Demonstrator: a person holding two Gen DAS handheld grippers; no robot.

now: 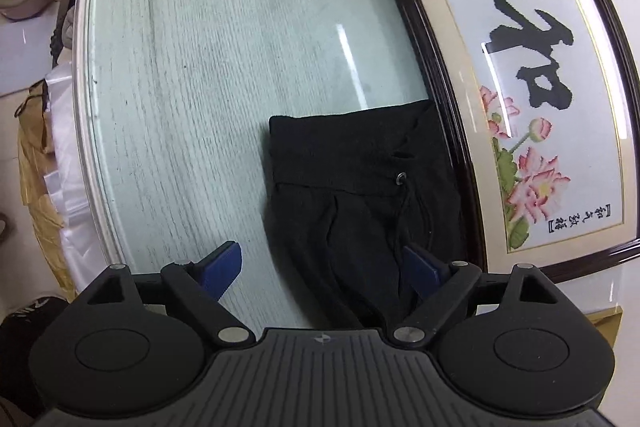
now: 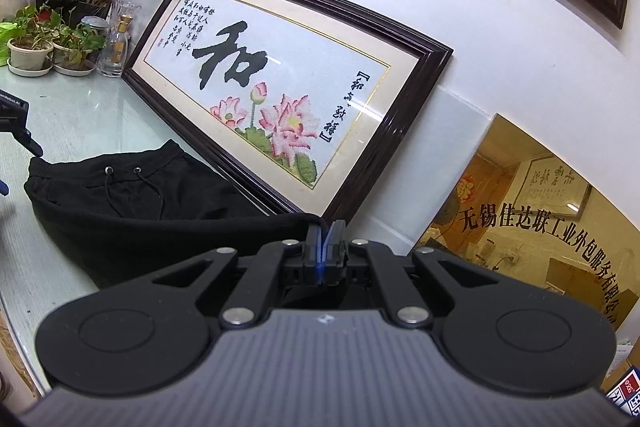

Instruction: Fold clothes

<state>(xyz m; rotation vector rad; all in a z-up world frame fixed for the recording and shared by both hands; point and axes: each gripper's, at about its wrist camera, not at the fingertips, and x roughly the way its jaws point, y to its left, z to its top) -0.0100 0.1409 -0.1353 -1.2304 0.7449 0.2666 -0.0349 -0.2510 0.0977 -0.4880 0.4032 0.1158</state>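
Observation:
Black drawstring trousers [image 1: 360, 195] lie on the glass-topped table [image 1: 192, 75], waistband toward the far side, close against a picture frame. My left gripper [image 1: 322, 267] hovers open over their near part. Its right blue pad is above the cloth and its left pad above bare glass, with nothing pinched. In the right wrist view the trousers [image 2: 140, 203] spread left of my right gripper [image 2: 325, 237]. Its blue pads are pressed together, and the black cloth runs taut up to the fingertips. One of the left gripper's fingers [image 2: 24, 137] shows at that view's left edge.
A framed lotus embroidery [image 2: 280, 95] leans on the wall behind the trousers. Potted plants [image 2: 36, 47] and glass bottles [image 2: 116, 47] stand at the far left corner, a gold plaque [image 2: 540, 227] to the right. The table's rounded edge [image 1: 86, 99] drops to bags [image 1: 44, 187] below.

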